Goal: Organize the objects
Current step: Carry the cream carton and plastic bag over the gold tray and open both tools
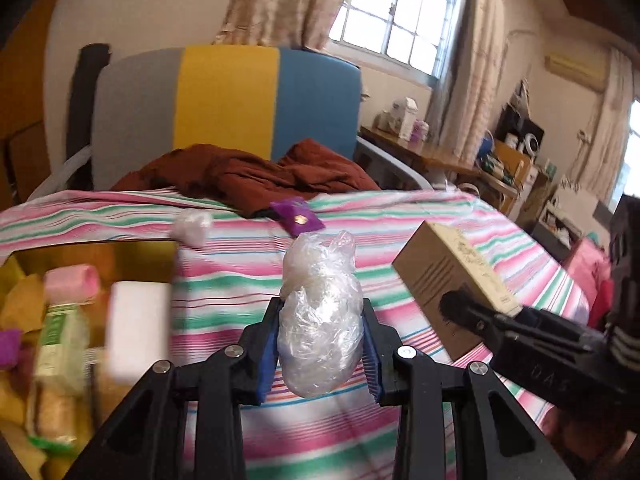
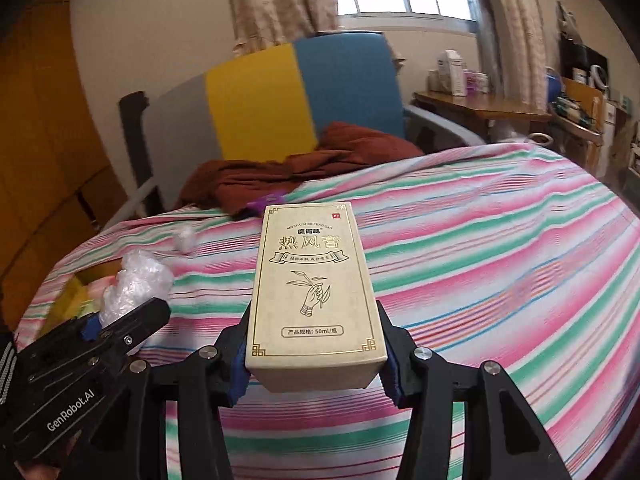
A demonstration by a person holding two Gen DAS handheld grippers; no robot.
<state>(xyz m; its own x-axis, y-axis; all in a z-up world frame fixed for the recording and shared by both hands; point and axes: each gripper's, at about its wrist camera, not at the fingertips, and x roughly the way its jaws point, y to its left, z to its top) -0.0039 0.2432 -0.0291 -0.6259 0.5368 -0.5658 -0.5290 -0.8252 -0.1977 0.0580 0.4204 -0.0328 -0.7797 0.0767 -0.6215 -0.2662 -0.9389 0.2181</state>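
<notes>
A crumpled plastic bag is gripped in the left tool, a cream box in the right tool, above the bed. Next, placement into the yellow bin is likely needed.

Home bedroom: striped bedsheet, curtained window, cluttered desk

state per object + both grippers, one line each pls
left gripper: jaws shut on plastic bag
plastic bag: crumpled, held above the bed
right gripper: jaws shut on beige box
beige box: closed, held flat, label up
yellow bin: open, partly filled
purple packet: lying on bed
</notes>
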